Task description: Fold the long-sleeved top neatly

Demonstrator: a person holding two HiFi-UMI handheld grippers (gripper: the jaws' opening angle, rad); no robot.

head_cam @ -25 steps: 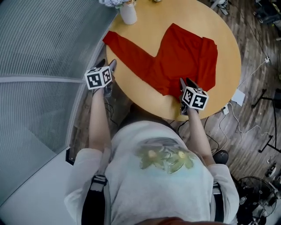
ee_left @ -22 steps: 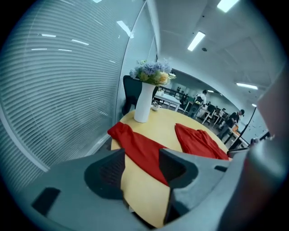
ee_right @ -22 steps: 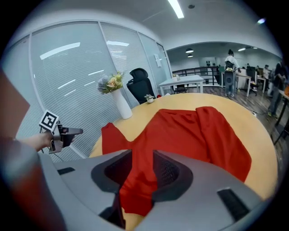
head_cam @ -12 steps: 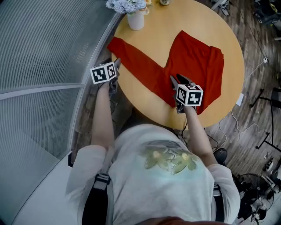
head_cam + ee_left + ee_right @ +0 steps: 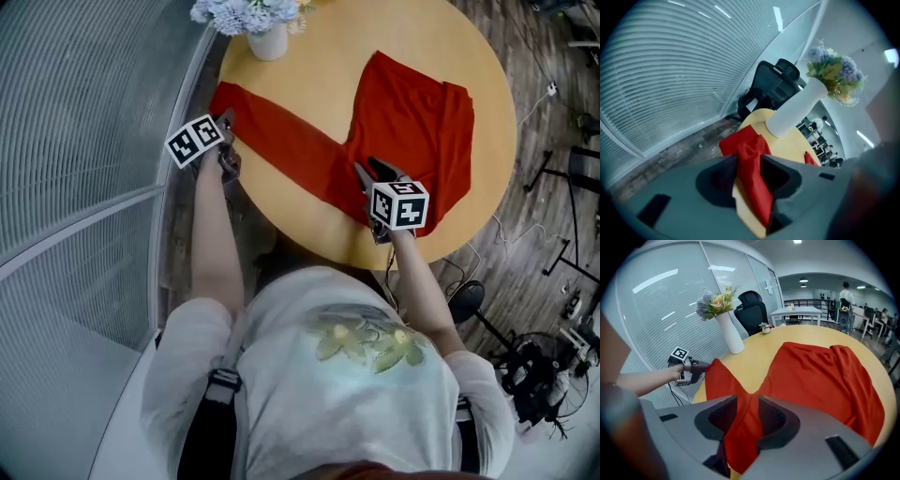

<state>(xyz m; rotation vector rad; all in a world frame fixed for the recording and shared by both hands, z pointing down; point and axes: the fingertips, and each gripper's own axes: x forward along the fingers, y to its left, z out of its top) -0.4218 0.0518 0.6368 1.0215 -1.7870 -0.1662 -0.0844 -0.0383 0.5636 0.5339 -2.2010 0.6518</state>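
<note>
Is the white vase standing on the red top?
No, the white vase stands on the bare table, apart from the red top and its sleeve.

We see the red long-sleeved top (image 5: 403, 122) spread flat yet rumpled on the round table (image 5: 319, 56); one sleeve (image 5: 281, 136) stretches out to the table's left edge.

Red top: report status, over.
Left tongs just closed on sleeve cuff at table edge. Right tongs shut on red top, near edge. Top spread out, unfolded. Vase clear of sleeve.
</note>
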